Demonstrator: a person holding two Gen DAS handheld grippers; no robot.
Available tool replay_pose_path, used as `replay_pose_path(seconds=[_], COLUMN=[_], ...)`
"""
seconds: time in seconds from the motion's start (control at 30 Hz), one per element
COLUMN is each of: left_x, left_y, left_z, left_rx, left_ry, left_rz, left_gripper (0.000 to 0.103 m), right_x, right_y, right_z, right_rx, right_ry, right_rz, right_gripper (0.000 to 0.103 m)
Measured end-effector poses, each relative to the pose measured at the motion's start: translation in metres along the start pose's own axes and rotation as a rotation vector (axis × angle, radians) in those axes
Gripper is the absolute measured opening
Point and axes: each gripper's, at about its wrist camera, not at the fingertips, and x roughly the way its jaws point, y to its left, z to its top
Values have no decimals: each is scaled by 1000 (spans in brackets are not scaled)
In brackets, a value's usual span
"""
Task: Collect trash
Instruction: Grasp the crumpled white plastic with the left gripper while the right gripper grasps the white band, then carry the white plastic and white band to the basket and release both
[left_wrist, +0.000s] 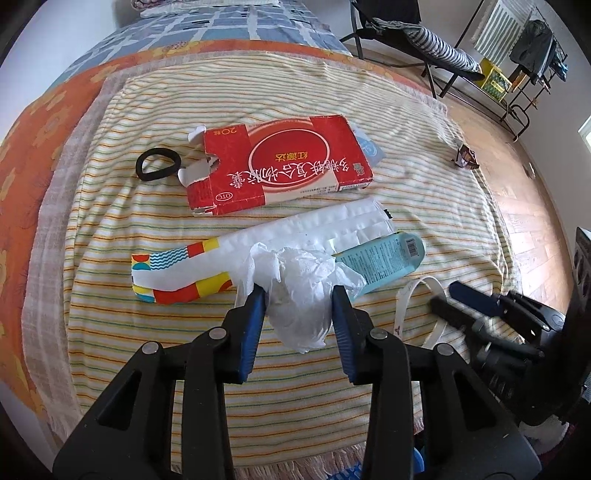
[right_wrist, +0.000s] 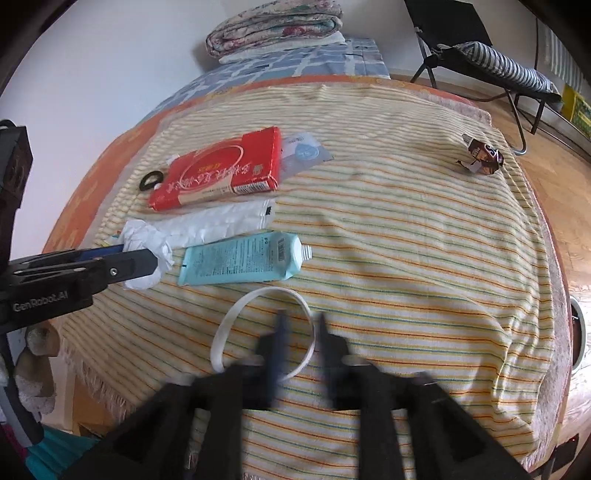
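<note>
Ahead: we find the red carton (left_wrist: 280, 162), white packet (left_wrist: 295, 236) and blue tube (left_wrist: 380, 258) crowding the path.
Right: striped towel (right_wrist: 406, 229) lies bare.

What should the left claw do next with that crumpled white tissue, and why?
Probably lift it straight up. The left gripper has its blue pads on either side of the crumpled tissue and seems to pinch it, while the tissue overlaps the blue tube and the white packet; a straight lift should disturb them least.

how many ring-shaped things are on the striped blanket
2. A black ring lies left of the red box. A white ring lies below the blue tube, at the right claw. Others may be hidden.
</note>
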Motion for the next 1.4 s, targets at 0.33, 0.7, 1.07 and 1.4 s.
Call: replay_pose_path(seconds=[0.33,0.7,1.07,1.4], left_x=[0,-20,-48,-78], left_y=[-1,4,8,-1], left_z=[0,-5,-33,-74], left_rx=[3,2,30,89], left_ry=[-2,-29,-43,-59], left_rz=[0,-23,-56,-96], left_gripper=[36,36,36,36], right_x=[8,-29,-59,-84], right_y=[7,7,19,37], right_z=[-1,6,-3,-29], right_rx=[-72,-31,-33,-65], right_ry=[0,-107,-134,-138], right_rz=[-80,-58,-10,15], right_gripper=[1,0,0,0])
